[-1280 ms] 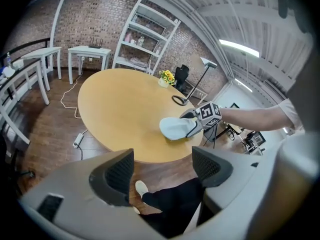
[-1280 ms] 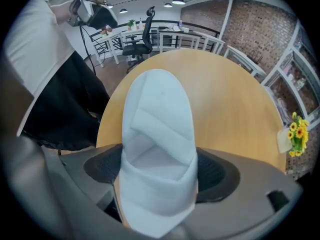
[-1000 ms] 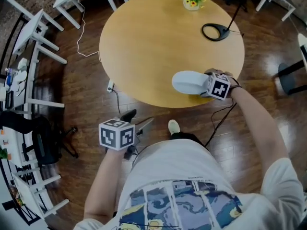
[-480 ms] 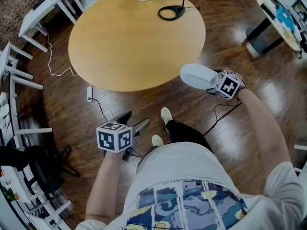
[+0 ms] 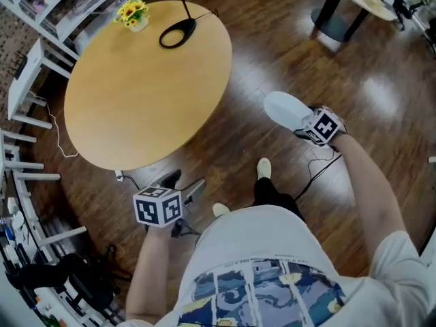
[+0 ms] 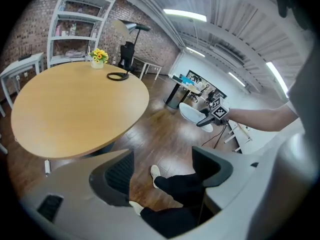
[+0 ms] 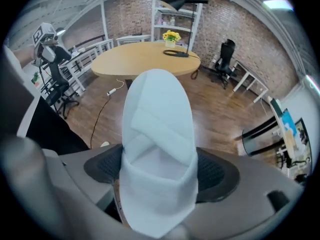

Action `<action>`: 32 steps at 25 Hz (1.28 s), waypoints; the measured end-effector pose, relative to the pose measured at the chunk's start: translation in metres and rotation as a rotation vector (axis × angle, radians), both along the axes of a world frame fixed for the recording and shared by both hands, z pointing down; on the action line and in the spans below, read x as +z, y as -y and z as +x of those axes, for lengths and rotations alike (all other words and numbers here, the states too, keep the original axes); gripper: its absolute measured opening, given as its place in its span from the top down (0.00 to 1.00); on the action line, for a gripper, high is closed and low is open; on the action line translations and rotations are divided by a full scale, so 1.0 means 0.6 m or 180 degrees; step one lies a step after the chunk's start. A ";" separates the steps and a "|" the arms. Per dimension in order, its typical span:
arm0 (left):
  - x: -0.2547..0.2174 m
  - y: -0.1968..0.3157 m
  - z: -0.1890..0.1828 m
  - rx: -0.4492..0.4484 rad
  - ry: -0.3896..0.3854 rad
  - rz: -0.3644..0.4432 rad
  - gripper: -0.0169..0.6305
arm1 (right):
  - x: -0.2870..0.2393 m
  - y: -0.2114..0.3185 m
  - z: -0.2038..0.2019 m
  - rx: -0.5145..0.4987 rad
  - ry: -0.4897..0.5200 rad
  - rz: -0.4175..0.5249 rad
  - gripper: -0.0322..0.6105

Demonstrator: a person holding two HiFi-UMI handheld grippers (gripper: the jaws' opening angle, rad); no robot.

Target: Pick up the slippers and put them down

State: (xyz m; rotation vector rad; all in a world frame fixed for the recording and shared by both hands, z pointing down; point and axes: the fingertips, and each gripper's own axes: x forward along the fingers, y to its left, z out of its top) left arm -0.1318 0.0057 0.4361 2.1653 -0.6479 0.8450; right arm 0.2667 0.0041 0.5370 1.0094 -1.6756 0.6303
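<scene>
The right gripper, jaws clenched on the white slipper, has swung off the counter to over the floor. The left gripper jaws stand released and empty. The slipper's near end hides behind the right gripper.

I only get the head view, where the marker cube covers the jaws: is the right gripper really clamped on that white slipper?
Observer: Yes. The right gripper view shows the right gripper shut on the slipper, squeezing its two sides.
Operator: And the left one?
Observer: The left gripper is open, nothing between its jaws.
Operator: Which face of the slipper is toward the gripper's camera?
Observer: The upper face, with its crossed straps.
</scene>
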 end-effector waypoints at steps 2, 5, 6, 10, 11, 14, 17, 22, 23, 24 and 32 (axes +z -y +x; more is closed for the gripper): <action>0.009 0.017 0.084 0.0070 0.0061 -0.0040 0.41 | 0.025 -0.001 0.076 0.0151 0.0034 -0.0028 0.24; 0.033 0.043 0.219 0.0249 0.0161 -0.0096 0.41 | 0.072 0.007 0.183 0.0396 0.0115 -0.0011 0.24; 0.044 0.052 0.261 0.0327 0.0207 -0.0118 0.41 | 0.091 0.009 0.216 0.0478 0.0136 -0.0003 0.24; 0.118 0.082 0.419 0.0710 0.0494 -0.0193 0.41 | 0.193 0.007 0.340 0.0847 0.0218 -0.0086 0.25; 0.141 0.089 0.454 0.0783 0.0551 -0.0216 0.41 | 0.222 0.006 0.366 0.0943 0.0251 -0.0119 0.25; 0.213 0.112 0.532 0.0920 0.0673 -0.0318 0.41 | 0.300 0.009 0.429 0.1225 0.0309 -0.0191 0.25; 0.303 0.132 0.601 0.0967 0.0732 -0.0465 0.41 | 0.401 0.018 0.475 0.1522 0.0391 -0.0257 0.25; 0.507 0.149 0.699 0.1067 0.0827 -0.0713 0.41 | 0.633 0.007 0.535 0.2049 0.0506 -0.0404 0.25; 0.545 0.153 0.716 0.1052 0.0844 -0.0727 0.41 | 0.681 0.003 0.547 0.2130 0.0519 -0.0429 0.25; 0.582 0.157 0.732 0.1034 0.0854 -0.0736 0.41 | 0.729 0.002 0.559 0.2202 0.0524 -0.0443 0.25; 0.878 0.177 0.802 0.1120 0.0867 -0.0733 0.41 | 1.098 0.024 0.595 0.2607 0.0535 -0.0367 0.25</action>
